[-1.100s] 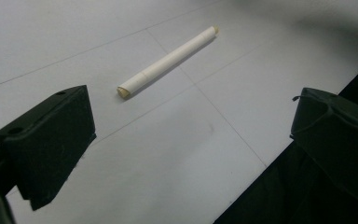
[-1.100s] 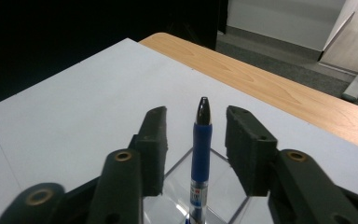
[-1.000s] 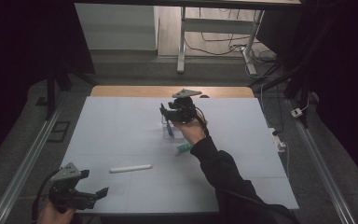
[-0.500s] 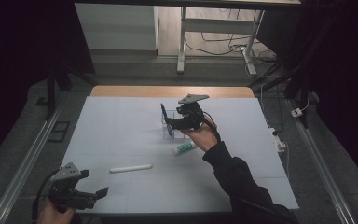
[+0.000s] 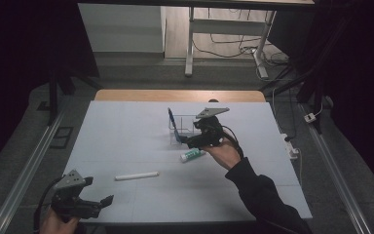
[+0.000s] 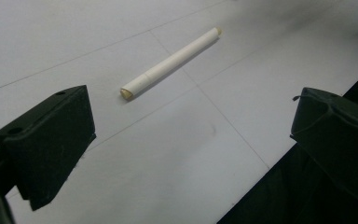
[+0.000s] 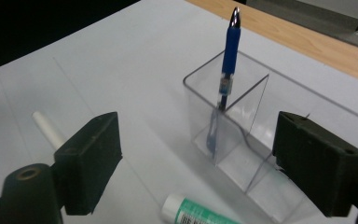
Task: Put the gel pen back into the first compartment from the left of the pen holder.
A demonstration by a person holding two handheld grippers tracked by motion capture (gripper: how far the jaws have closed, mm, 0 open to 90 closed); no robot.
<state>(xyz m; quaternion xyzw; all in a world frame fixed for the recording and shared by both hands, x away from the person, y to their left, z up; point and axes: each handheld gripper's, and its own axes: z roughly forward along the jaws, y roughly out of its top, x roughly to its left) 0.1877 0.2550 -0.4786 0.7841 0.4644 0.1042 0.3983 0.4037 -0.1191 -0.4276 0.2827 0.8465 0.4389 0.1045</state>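
A blue pen [image 5: 172, 123] [image 7: 228, 56] stands tilted in the left compartment of a clear plastic box [image 5: 182, 130] [image 7: 256, 121] at the table's middle. My right gripper [image 5: 187, 142] [image 7: 200, 161] hovers just right of the box; its jaws have just been opening and stand open, with nothing between them. A green-and-white tube [image 5: 192, 155] [image 7: 196, 212] lies on the table below that gripper. A white stick [image 5: 136, 176] [image 6: 170, 63] [image 7: 49, 128] lies nearer the front. My left gripper [image 5: 102, 203] [image 6: 186, 140] is open at the front left edge, short of the stick.
The white table mat [image 5: 126, 141] has a wooden strip [image 5: 175, 95] along its far edge. Metal rails [image 5: 27, 165] run along both sides. A table leg frame [image 5: 190, 44] and cables lie on the floor beyond.
My right gripper has drawn back to the right from above the box and opened, leaving the blue pen standing inside. The left gripper has stayed put.
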